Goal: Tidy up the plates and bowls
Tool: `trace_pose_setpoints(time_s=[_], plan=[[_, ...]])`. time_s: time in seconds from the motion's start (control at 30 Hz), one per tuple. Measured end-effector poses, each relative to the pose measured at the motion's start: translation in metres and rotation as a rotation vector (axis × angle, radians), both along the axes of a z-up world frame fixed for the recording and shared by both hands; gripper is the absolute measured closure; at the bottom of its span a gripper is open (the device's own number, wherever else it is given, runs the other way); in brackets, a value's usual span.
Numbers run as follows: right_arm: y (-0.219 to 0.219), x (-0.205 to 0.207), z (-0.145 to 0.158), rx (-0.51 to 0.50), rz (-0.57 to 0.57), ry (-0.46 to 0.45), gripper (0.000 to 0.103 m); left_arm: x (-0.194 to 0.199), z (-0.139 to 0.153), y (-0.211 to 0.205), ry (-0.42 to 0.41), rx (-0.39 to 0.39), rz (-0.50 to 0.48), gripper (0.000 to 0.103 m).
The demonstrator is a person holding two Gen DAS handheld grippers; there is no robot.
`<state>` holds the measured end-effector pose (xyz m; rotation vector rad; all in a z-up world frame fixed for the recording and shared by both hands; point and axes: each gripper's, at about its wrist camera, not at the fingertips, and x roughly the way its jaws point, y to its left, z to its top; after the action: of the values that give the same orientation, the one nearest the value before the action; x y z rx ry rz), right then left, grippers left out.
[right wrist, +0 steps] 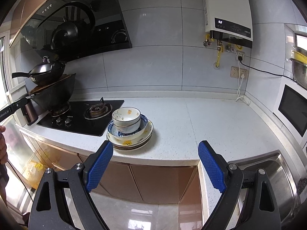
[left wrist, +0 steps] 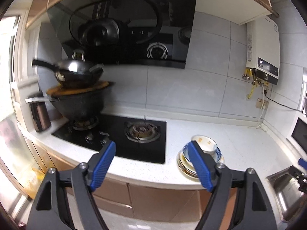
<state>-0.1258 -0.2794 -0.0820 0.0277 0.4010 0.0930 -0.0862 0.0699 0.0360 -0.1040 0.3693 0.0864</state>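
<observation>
Two grippers, left gripper (left wrist: 151,147) and right gripper (right wrist: 155,148), both released, nothing grasped, stack of plates and bowls (right wrist: 130,128) near the countertop (right wrist: 211,118) front edge, just beside the stove (right wrist: 82,117).

Black gas hob (right wrist: 80,117) set into a white counter (right wrist: 211,118), two burners. On the left burner, a big dark wok (right wrist: 53,95), wooden lid (left wrist: 76,90) across it, a smaller lidded wok (right wrist: 46,72) on top. Dark range hood (left wrist: 122,25) above. Brown canister (left wrist: 40,117) left of the hob. White water heater (right wrist: 228,9) on the tiled wall; sockets (right wrist: 238,72) below. Steel sink (right wrist: 272,176) at right, microwave (right wrist: 293,109) behind.
</observation>
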Motion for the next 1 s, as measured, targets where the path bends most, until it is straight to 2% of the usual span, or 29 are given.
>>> trace_pose_setpoints(time_s=[0.17,0.27,1.0], plan=[[-0.001,0.003,-0.005,0.002,0.009,0.021,0.016,0.009,-0.017,0.000,0.089,-0.059,-0.016,0.025],[-0.002,0.003,-0.006,0.007,0.012,0.022,0.016,0.010,-0.022,-0.002,0.115,-0.074,-0.027,0.025],[-0.002,0.003,-0.008,0.000,-0.003,0.057,0.016,0.006,-0.021,-0.001,0.099,0.013,-0.024,0.025]])
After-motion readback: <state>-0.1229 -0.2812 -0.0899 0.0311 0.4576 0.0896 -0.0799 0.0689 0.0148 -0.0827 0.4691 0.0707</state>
